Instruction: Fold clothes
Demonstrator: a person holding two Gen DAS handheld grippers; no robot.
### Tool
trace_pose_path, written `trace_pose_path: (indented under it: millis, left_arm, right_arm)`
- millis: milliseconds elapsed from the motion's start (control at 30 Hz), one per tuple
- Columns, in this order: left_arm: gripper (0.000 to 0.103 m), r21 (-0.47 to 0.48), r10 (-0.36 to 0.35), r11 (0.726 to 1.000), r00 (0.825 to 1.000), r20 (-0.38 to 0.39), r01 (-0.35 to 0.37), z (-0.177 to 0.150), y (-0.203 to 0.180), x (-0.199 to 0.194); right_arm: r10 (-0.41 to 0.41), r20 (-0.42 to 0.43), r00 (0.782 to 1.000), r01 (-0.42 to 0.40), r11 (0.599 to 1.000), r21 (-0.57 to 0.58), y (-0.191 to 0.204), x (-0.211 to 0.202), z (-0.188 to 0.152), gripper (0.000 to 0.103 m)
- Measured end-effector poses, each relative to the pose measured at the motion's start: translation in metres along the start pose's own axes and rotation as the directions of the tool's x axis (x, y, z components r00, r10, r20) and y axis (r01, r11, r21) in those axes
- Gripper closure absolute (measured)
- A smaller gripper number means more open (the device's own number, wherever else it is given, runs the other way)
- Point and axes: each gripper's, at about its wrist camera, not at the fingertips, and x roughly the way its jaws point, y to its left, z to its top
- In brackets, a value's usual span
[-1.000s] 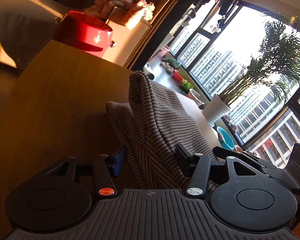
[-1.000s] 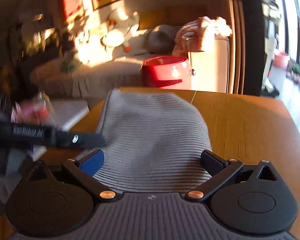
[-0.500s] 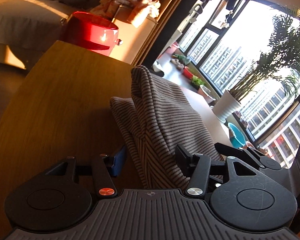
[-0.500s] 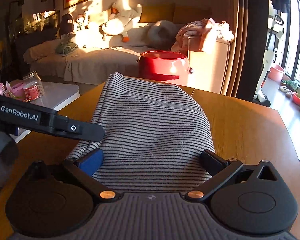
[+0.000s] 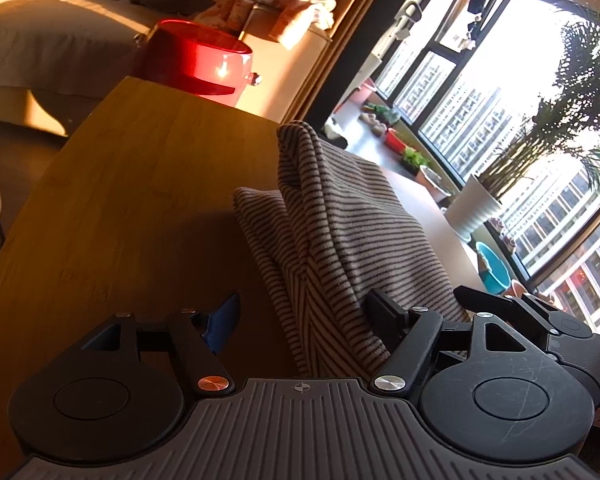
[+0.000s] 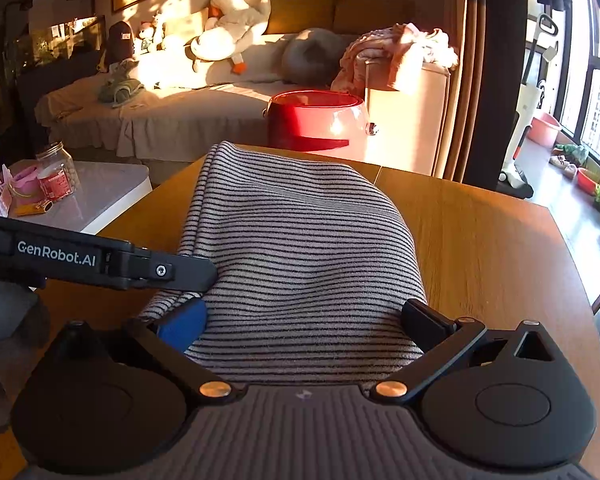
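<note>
Two wrist views are showing one grey-and-black striped knit garment (image 6: 300, 256) lying on a round wooden table (image 6: 492, 248). The right wrist view is presenting the cloth broadside, as a wide folded panel running away from the camera; the left wrist view is presenting it edge-on, with a raised fold (image 5: 300, 152) standing above the layers beneath. The left gripper (image 5: 304, 312) is holding its fingers spread, the cloth lying between them and touching the black pad (image 5: 384, 312) but not the blue one. The right gripper (image 6: 304, 324) is likewise standing spread, with the near hem lying between its pads. Only the right view is showing the left gripper's black arm (image 6: 100, 260) reaching in to the cloth's left edge; whether its fingertip is touching fabric cannot be told. The near hem is being hidden by both gripper bodies. Beyond the table, a red bucket (image 6: 316, 124), a sunlit covered bed (image 6: 172, 112) and a tall window (image 5: 500, 100) are filling the room.
</note>
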Motion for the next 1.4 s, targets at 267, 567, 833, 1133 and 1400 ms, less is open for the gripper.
trace_pose_path:
  millis: [267, 567, 833, 1133, 1400]
  left_arm:
    - [0.022, -0.007, -0.002, 1.000, 1.000, 0.002, 0.002, -0.001, 0.000, 0.000]
    - [0.022, -0.012, -0.040, 0.999, 0.999, 0.014, 0.040, -0.005, 0.006, -0.001]
    - [0.022, -0.017, -0.094, 0.995, 0.995, 0.033, 0.094, -0.010, 0.016, -0.001]
    - [0.024, -0.024, -0.137, 0.990, 0.990, 0.025, 0.137, -0.009, 0.024, 0.001]
    - [0.030, 0.026, -0.135, 0.991, 0.991, 0.019, 0.135, 0.002, 0.011, 0.015]
  right_arm:
    - [0.033, 0.004, 0.999, -0.033, 0.999, 0.038, -0.010, 0.000, -0.004, 0.000]
    - [0.038, -0.006, 0.999, -0.038, 0.998, 0.049, -0.016, -0.012, -0.004, 0.000]
    - [-0.097, 0.033, 0.995, 0.088, 0.973, 0.213, -0.042, -0.035, -0.001, 0.000]
    - [-0.101, -0.071, 0.992, 0.115, 0.961, 0.253, -0.039, 0.002, -0.012, 0.002]
    - [-0.058, -0.015, 0.998, 0.059, 0.970, 0.236, -0.039, 0.005, -0.013, 0.017]
